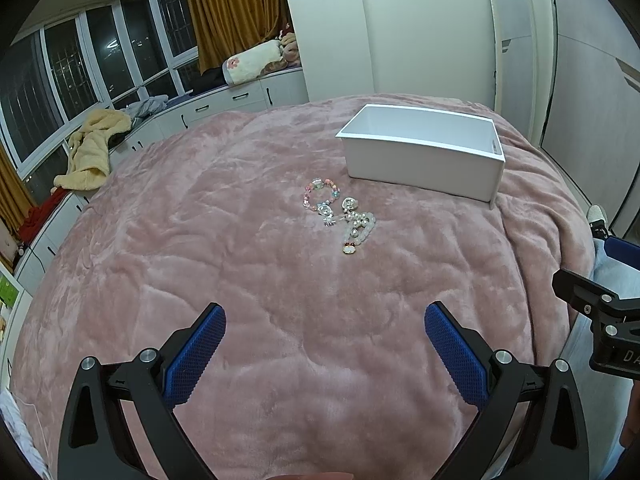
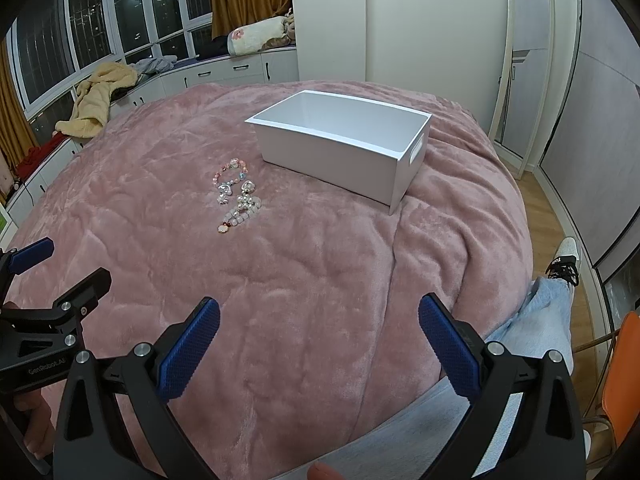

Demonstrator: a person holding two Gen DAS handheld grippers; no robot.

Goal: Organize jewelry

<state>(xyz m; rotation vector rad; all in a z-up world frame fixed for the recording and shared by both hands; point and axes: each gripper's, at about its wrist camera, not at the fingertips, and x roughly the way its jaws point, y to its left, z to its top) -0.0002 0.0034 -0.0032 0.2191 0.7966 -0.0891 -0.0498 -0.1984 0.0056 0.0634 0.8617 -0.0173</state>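
In the right wrist view, the black body of the left gripper (image 2: 36, 276) carries the words "GenRobot.AI" in pale letters. In the left wrist view, the black body of the right gripper (image 1: 576, 284) shows the letters "DA", cut off at the frame edge. The white shoe (image 2: 564, 258) bears black lettering too small to read.

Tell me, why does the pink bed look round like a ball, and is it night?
Left wrist view: the fisheye lens bulges the pink blanket into a dome; right wrist view: the mirror bows sideways too; both views: dark windows, so night looks likely.
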